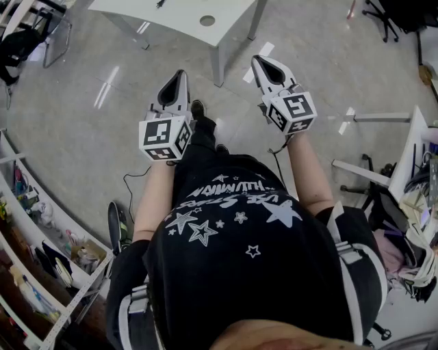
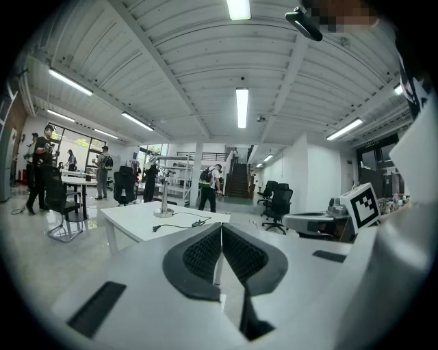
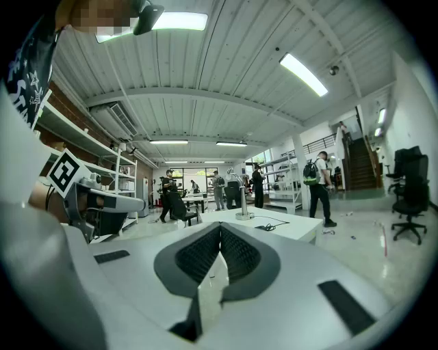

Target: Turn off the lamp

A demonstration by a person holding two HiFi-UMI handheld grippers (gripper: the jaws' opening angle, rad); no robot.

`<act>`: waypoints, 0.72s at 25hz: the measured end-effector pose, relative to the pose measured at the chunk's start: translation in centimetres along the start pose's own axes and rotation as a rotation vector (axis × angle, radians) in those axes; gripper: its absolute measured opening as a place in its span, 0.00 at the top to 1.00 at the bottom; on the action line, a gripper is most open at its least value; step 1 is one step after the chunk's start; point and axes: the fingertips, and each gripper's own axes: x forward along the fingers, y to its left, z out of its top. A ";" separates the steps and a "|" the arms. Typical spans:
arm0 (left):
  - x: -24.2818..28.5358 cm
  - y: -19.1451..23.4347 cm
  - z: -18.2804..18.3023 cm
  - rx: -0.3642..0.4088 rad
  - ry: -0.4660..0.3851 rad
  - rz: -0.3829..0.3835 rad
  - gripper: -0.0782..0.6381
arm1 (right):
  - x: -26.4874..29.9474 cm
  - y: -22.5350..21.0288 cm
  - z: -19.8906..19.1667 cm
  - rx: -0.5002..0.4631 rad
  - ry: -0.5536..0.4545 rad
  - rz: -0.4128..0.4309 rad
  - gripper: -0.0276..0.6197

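Found white left tongs (image 2: 221, 227) with black ribbed pads closed on nothing. Found matching right tongs (image 3: 220, 227) likewise closed and empty. Recorded both held side by side over glossy grey floor (image 1: 82, 137). Noted slim silver lamp (image 2: 163, 199) with round base upright on white rectangular worktop (image 2: 133, 220), well ahead of both.

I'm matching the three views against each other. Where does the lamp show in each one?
Head view: lamp, only its round base, top centre.
Left gripper view: lamp left of centre.
Right gripper view: lamp just right of centre.
Shared landmark: the white table it stands on.
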 end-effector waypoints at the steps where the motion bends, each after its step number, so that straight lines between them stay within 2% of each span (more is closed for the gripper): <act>1: 0.5 0.3 0.1 0.002 0.001 -0.002 0.87 | 0.4 -0.2 0.1 -0.003 -0.001 -0.004 0.95; 10: 6.7 2.7 1.0 -0.001 -0.004 -0.052 0.87 | 4.6 -2.5 1.3 -0.027 0.004 -0.039 0.95; 18: 13.5 7.0 1.6 -0.024 0.018 -0.087 0.87 | 11.4 -5.4 2.0 -0.015 0.029 -0.073 0.95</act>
